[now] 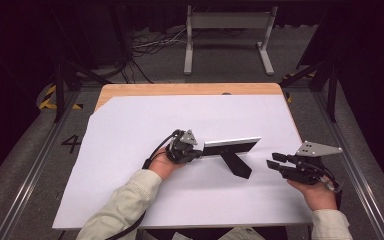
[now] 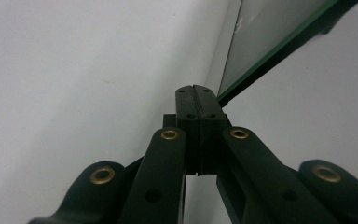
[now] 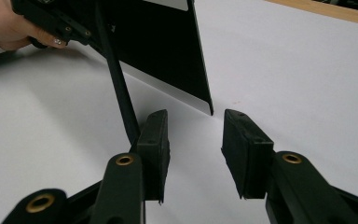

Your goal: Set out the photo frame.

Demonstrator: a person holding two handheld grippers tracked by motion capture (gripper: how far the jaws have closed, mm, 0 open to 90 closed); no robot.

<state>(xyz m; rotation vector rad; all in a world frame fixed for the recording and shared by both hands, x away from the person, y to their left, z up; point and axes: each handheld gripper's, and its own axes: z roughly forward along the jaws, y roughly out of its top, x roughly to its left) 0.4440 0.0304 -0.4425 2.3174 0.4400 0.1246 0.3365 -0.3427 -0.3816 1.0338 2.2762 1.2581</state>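
I see the picture frame (image 1: pixel 230 145) standing on edge near the middle of the white sheet (image 1: pixel 130 125), long axis running left-right across it, slightly raised toward the right end. Its black back faces my side, and the black prop leg (image 1: pixel 236 164) sticks out toward me and to the right. The front side shows a glass pane with a thin dark edge in the left gripper view (image 2: pixel 270 37).

Left gripper (image 1: pixel 192 150) sits at the frame's left end, jaws clenched pad to pad; the frame edge lies just past the tips, so I can't tell if anything is pinched.

Right gripper (image 1: pixel 276 161) is off the frame's right end, near but apart, jaws about half open, released, nothing between the pads. Pads are flat black rubbery blocks (image 3: pixel 154 149) with brass rivets on the links
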